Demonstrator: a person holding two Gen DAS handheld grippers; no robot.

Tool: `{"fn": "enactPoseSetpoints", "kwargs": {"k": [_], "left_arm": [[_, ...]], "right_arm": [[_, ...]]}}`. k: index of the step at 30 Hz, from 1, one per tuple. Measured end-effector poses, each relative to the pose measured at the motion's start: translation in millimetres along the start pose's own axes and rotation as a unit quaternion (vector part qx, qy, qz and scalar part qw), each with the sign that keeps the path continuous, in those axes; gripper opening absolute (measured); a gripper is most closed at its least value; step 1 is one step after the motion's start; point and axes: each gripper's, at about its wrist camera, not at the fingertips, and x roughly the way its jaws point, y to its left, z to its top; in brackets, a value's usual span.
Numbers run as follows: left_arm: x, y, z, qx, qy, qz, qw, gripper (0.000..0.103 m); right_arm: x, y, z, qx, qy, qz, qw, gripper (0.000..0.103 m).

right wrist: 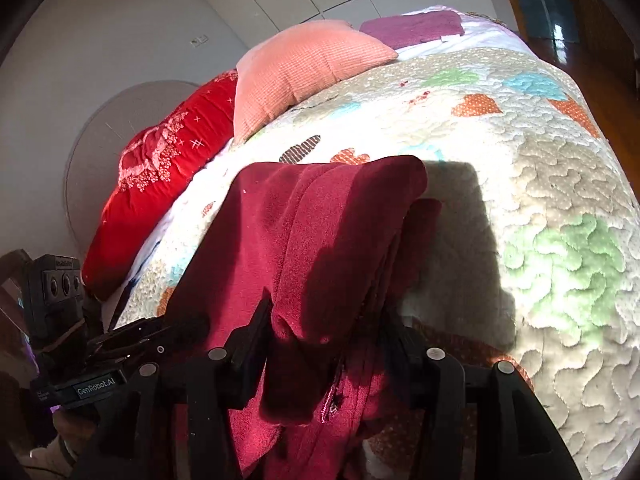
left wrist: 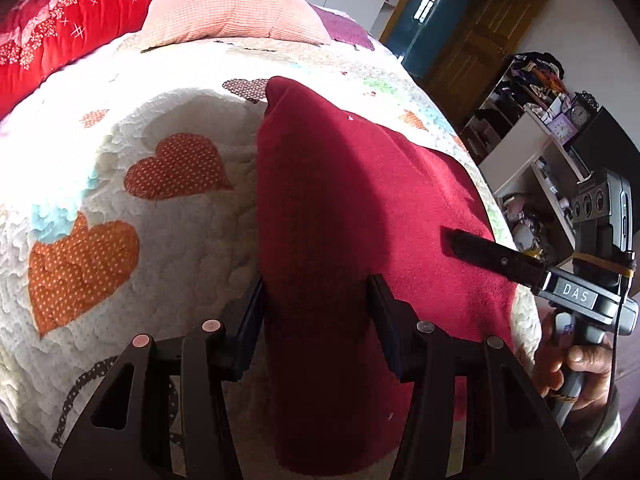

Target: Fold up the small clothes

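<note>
- The fleece (left wrist: 360, 208) was spread on the bed (left wrist: 120, 184), already doubled over by the look of it, so probably mid-fold.
- The left tool (left wrist: 316, 300) was spread wide, with fleece lying between its jaws but not pinched.
- The right tool (right wrist: 328, 320) was also parted, with folds bunched in the gap; whether anything was actually gripped couldn't be told.
- Both were kept at the near edge, likely to drag or flip it next.

Sunlight falls across my bed's heart-patterned quilt (left wrist: 120, 160); a pink pillow (left wrist: 228, 8) lies beside a red one (left wrist: 60, 28), a cluttered shelf (left wrist: 536, 120) near the wooden door (left wrist: 480, 36).
</note>
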Motion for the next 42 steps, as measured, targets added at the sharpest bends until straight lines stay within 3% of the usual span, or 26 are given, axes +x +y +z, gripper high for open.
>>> {"fn": "enactPoseSetpoints", "kwargs": {"k": [3,5,9,13,16,20,23,28,35,42], "left_arm": [[-9,0,-4,-0.002,-0.011,0.012,0.9999,0.051],[-16,-6,-2,0.005,-0.027,0.033,0.9991,0.051],[-23,-16,2,0.03,-0.046,0.062,0.9965,0.051],[-14,-14,4,0.038,-0.042,0.079,0.9953,0.051],[-4,-11,6,0.037,-0.037,0.084,0.9951,0.051],[2,-9,9,0.031,-0.038,0.082,0.9955,0.054],[8,-10,10,0.031,-0.038,0.085,0.9951,0.057],[11,-15,9,0.032,-0.042,0.092,0.9944,0.06],[-1,-21,4,0.043,-0.06,0.121,0.9899,0.06],[-23,-22,-6,0.035,-0.086,0.141,0.9856,0.06]], "right_arm": [[-33,-3,-1,0.019,-0.043,0.001,0.999,0.054],[-51,10,0,-0.004,-0.067,0.004,0.998,0.054],[-59,49,-2,-0.08,-0.076,-0.005,0.994,0.054],[-39,68,-10,-0.125,-0.059,-0.017,0.99,0.053],[-20,65,-18,-0.14,-0.046,-0.048,0.988,0.052],[8,52,-22,-0.169,-0.017,-0.147,0.974,0.051],[17,32,-23,-0.134,-0.013,-0.118,0.984,0.052],[11,30,-25,-0.121,-0.02,-0.107,0.987,0.052],[-25,54,-34,-0.119,-0.064,-0.107,0.985,0.052],[-50,73,-41,-0.127,-0.099,-0.142,0.977,0.052]]}}
